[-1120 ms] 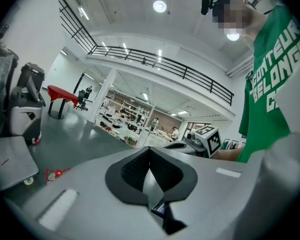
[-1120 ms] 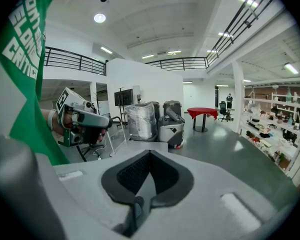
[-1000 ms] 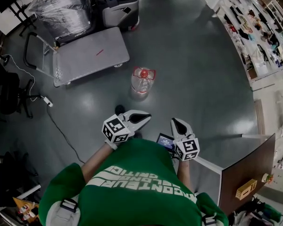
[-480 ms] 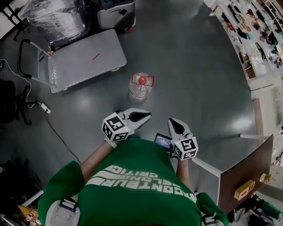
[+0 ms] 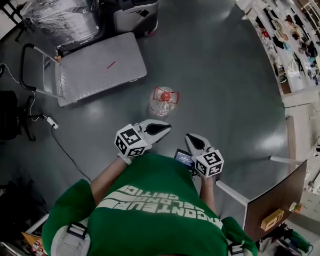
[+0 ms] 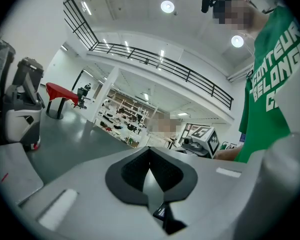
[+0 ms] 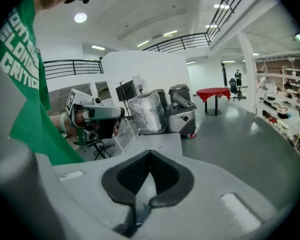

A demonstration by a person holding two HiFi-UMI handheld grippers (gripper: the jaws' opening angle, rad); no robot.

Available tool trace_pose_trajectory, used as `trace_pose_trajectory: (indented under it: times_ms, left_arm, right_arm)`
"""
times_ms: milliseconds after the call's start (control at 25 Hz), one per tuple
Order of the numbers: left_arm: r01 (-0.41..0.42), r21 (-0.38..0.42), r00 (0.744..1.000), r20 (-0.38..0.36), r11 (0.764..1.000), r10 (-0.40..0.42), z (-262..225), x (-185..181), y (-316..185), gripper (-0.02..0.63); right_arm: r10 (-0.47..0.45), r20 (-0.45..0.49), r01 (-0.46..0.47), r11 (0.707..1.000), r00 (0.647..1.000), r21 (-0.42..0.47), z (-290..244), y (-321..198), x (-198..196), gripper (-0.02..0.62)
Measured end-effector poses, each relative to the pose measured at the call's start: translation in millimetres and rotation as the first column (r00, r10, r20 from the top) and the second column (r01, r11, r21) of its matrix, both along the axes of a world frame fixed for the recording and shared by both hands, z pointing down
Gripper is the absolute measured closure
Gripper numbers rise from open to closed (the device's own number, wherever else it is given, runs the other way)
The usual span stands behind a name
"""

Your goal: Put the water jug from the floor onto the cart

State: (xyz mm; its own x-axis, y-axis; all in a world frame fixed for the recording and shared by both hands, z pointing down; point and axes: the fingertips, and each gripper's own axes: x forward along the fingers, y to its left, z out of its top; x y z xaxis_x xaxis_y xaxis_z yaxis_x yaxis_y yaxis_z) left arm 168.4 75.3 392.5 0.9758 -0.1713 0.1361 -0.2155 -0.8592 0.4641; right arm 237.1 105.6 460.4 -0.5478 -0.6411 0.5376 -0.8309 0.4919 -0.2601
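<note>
A person in a green shirt (image 5: 149, 207) stands over a clear water jug (image 5: 163, 101) with a red cap and red handle. The jug sits upright on the grey floor (image 5: 224, 79), between the person and an empty flatbed cart (image 5: 101, 68). The left hand-held gripper (image 5: 165, 127) points toward the jug, near it but not touching. The right hand-held gripper (image 5: 188, 138) is beside it, further from the jug. Both have their jaws closed with nothing between them. A load wrapped in plastic film (image 5: 64, 12) stands beyond the cart.
</note>
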Motion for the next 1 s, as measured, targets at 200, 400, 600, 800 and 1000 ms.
trace_pose_trajectory:
  times_ms: [200,400,600,800,1000]
  left_arm:
    - [0.019,0.001,1.0,0.013,1.0,-0.019,0,-20,-32,0.595]
    - [0.04,-0.01,0.999,0.013,0.999,-0.04,5,-40,-58,0.595]
    - [0.053,-0.018,0.999,0.007,0.998,-0.053,9,-61,-77,0.595]
    - [0.056,-0.022,0.998,0.02,0.998,-0.056,16,-76,-88,0.595]
    - [0.064,-0.037,0.997,0.04,0.997,-0.062,22,-74,-99,0.595]
  right_arm:
    - [-0.05,-0.024,0.05,0.999,0.998,-0.018,4,-26,-23,0.604]
    - [-0.066,-0.095,0.063,0.998,0.993,-0.025,18,-51,-47,0.612]
    - [-0.164,-0.088,0.161,0.986,0.983,-0.04,32,-58,-76,0.612]
    - [-0.067,-0.094,0.063,0.997,0.993,-0.052,49,-68,-71,0.611]
    - [-0.086,-0.056,0.081,0.992,0.995,-0.094,54,-75,-67,0.611]
